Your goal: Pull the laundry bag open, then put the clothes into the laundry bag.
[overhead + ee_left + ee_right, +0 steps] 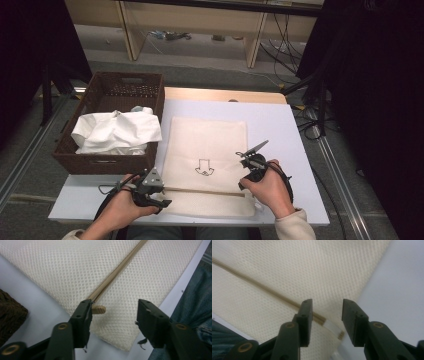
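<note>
A cream mesh bag (pixel 207 150) lies flat on the white table (pixel 280 125), with a small arrow drawing on it. Its tan zipper (pixel 200 190) runs across near the front edge. My left gripper (pixel 162 196) is at the zipper's left end. In the left gripper view my left gripper (pixel 115 303) stands open over the mesh bag (pixel 75 265), and the zipper pull (pixel 99 309) lies just beside its left jaw, unclamped. My right gripper (pixel 244 182) is at the zipper's right end. In the right gripper view my right gripper (pixel 327 302) is open above the zipper's end (pixel 332 327), gripping nothing.
A dark wicker basket (pixel 107 160) stands on the table's left and holds crumpled white cloth (pixel 117 132). The bag's front corner lies near the table's front edge, with the person's jeans (pixel 197 297) just beyond. Bare white table lies right of the bag.
</note>
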Demonstrator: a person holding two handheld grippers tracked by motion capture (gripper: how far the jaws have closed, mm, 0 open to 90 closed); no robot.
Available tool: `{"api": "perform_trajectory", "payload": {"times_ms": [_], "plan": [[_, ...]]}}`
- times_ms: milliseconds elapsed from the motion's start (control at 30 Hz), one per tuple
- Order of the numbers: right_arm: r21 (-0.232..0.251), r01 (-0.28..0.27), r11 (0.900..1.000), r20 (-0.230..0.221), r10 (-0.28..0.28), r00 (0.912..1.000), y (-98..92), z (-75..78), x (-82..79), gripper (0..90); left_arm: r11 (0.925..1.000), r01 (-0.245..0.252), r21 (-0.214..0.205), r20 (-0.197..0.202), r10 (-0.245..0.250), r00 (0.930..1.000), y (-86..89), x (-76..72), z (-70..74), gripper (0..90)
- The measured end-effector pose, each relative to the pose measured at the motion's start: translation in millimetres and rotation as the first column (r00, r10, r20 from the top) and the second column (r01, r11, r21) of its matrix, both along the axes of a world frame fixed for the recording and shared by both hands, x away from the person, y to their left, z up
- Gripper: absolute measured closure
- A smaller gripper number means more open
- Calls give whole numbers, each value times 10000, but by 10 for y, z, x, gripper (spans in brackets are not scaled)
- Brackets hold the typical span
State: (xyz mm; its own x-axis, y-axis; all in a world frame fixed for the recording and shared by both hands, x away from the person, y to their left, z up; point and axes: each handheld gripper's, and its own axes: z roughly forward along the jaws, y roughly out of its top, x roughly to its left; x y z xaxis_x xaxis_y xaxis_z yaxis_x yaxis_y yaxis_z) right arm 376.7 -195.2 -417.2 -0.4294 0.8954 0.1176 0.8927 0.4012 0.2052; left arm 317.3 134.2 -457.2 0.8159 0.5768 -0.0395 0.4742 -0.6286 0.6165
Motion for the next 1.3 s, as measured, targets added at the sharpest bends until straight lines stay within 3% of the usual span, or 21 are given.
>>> {"api": "perform_trajectory", "payload": {"times_ms": [33,100,133,167,233,267,367,400,433,600,700,800,900,1033,1067,1167,1200,1267,1300], "plan": [[-58,50,10000,179,-49,9998,21,1,0,599,9997,-13,-257,30,14,10000,3,-21,-3,410],[143,-134,9998,515,127,9986,44,-3,9,574,9978,200,-630,481,-170,9987,29,-47,-9,347],[458,-130,9989,501,107,9987,64,3,8,561,9967,281,-760,563,-239,9981,37,-57,-11,321],[565,-372,9977,847,323,9959,57,-6,11,550,9948,349,-955,714,-282,9971,47,-73,-13,302],[742,-267,9969,865,202,9960,96,-7,9,539,9945,262,-1014,1090,-150,9939,84,-103,-9,258],[680,-604,9959,1024,532,9933,87,-19,30,538,9928,267,-1167,1188,-127,9928,97,-118,-12,247],[863,-714,9937,1168,610,9913,110,-17,45,530,9927,163,-1193,1403,6,9901,144,-146,-20,213],[941,-618,9936,1095,514,9927,122,-8,42,530,9899,121,-1415,1393,78,9902,154,-164,-28,210],[944,-725,9929,1325,597,9894,124,-8,42,528,9889,116,-1484,1370,90,9905,159,-172,-31,208],[908,-926,9916,1443,789,9864,130,-26,44,517,9849,261,-1710,1380,-23,9904,157,-189,-37,232],[841,-713,9939,1391,591,9885,142,-18,34,516,9851,234,-1705,1395,6,9902,155,-193,-37,230],[934,-1151,9890,1488,1004,9838,126,-11,46,516,9854,193,-1692,1422,51,9898,162,-193,-36,229],[875,-892,9922,1548,749,9851,148,-12,27,516,9865,131,-1635,1508,119,9885,172,-185,-32,227],[982,-1059,9895,1621,891,9827,161,-8,25,521,9866,22,-1631,1582,239,9871,180,-178,-27,222],[993,-1148,9884,1691,970,9808,157,-4,26,524,9837,4,-1796,1579,285,9870,177,-175,-28,221],[989,-1326,9862,1768,1137,9777,169,-6,25,567,9833,-144,-1817,1627,445,9857,186,-168,-18,221],[705,-1386,9878,1849,1236,9750,168,-8,25,587,9807,-137,-1950,1620,460,9857,186,-163,-22,222],[933,-1557,9834,1893,1361,9725,187,-22,19,626,9786,-197,-2048,1637,541,9850,185,-162,-19,225],[898,-1670,9819,1761,1494,9730,198,-29,16,651,9833,-152,-1816,1648,456,9853,200,-156,-5,226]]}}
